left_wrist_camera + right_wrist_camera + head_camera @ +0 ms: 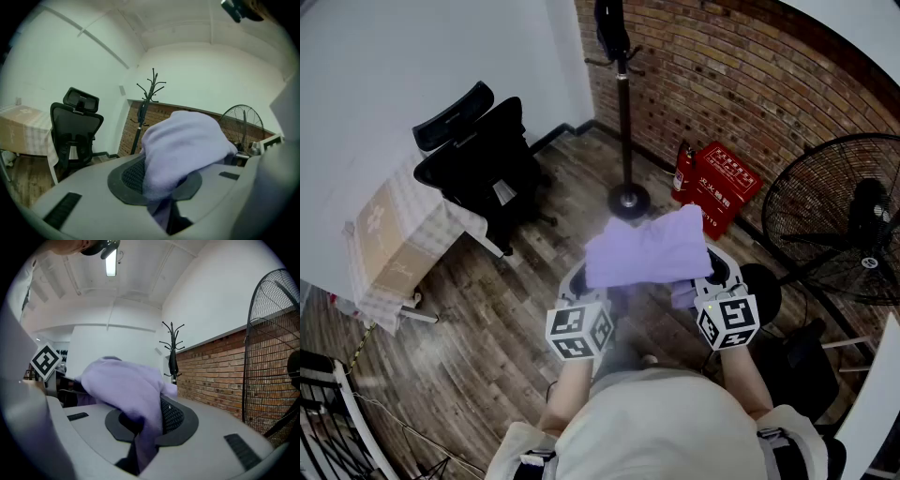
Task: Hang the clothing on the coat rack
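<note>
A brick wall (741,75) backs a black standing fan (844,216) and a black office chair (483,159). The coat rack (623,103) stands near the wall, well apart from the lilac garment (647,248). The garment hangs between the left gripper (161,190) and the right gripper (140,432), whose nearly closed jaws each pinch a fold of it. A red box (717,183) bears white Chinese print and "119".

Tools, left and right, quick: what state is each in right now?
Left tool: shut on the lilac garment.
Right tool: shut on the same lilac garment.
</note>
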`<state>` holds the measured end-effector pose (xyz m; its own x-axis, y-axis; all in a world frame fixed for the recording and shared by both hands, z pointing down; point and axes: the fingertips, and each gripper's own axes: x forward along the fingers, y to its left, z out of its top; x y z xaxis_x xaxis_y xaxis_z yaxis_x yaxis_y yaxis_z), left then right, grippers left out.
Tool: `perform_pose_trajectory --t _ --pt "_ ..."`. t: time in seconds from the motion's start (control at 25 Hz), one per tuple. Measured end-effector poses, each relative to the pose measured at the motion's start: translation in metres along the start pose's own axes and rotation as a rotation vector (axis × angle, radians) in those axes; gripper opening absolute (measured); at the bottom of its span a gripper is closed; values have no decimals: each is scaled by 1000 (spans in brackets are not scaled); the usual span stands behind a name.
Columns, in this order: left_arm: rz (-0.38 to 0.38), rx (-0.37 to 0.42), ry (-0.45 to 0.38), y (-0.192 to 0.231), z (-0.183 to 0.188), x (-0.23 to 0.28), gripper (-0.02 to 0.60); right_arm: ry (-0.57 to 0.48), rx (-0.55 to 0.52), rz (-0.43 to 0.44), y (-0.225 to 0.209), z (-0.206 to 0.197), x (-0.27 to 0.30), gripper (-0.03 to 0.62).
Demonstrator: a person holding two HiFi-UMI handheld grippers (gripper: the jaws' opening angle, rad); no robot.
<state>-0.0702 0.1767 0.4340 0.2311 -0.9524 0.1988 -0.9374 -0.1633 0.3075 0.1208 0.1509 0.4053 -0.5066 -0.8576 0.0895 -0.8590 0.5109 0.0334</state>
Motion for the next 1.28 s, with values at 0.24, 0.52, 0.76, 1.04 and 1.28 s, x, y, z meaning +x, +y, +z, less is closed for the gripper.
perform_pose_trajectory --t 0.24,0.52,0.76,1.04,1.28 --pt "5 -10 -22 -14 2 -21 58 -21 2 17 5 9 -20 48" --pt "25 -8 -54 -19 6 -35 58 -43 -3 45 9 13 -29 48" --pt "38 -19 -59 -25 1 -38 58 -41 3 78 7 12 -34 48" --pt "33 -27 -71 -30 4 -34 58 -53 9 85 1 12 -30 48" --pt "39 -30 -69 -21 7 -20 58 -56 11 88 -3 13 -13 48"
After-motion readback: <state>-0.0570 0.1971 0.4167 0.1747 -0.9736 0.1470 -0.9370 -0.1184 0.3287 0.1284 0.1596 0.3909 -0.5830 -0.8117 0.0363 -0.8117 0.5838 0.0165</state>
